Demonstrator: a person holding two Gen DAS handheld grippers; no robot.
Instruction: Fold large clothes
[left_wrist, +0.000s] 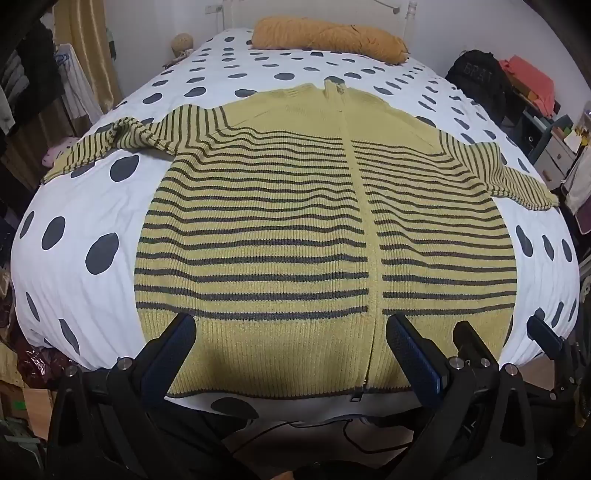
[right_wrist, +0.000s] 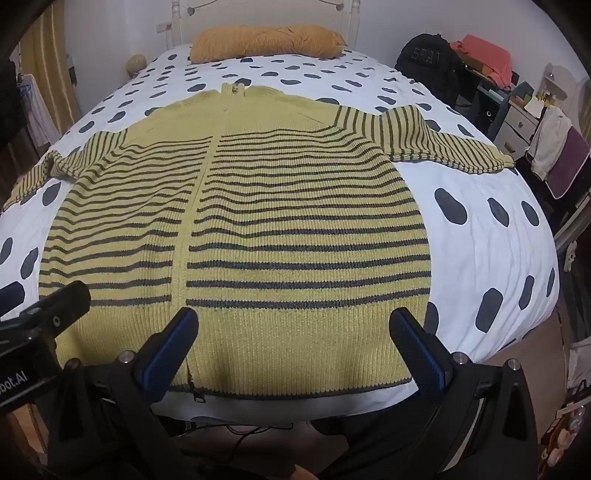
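Note:
A yellow knit cardigan with dark stripes lies flat on the bed, zipped front up, hem toward me, collar toward the far pillow. Its sleeves spread out sideways: the left sleeve is bunched and twisted, the right sleeve reaches the bed's right edge. My left gripper hovers open above the left half of the hem, nothing between its fingers. My right gripper hovers open above the right half of the hem, also empty. Each gripper shows at the edge of the other's view.
The bed has a white cover with dark spots and an orange pillow at the head. A black backpack, drawers and a chair crowd the right side; hanging clothes stand on the left. Cables lie on the floor below the bed's foot.

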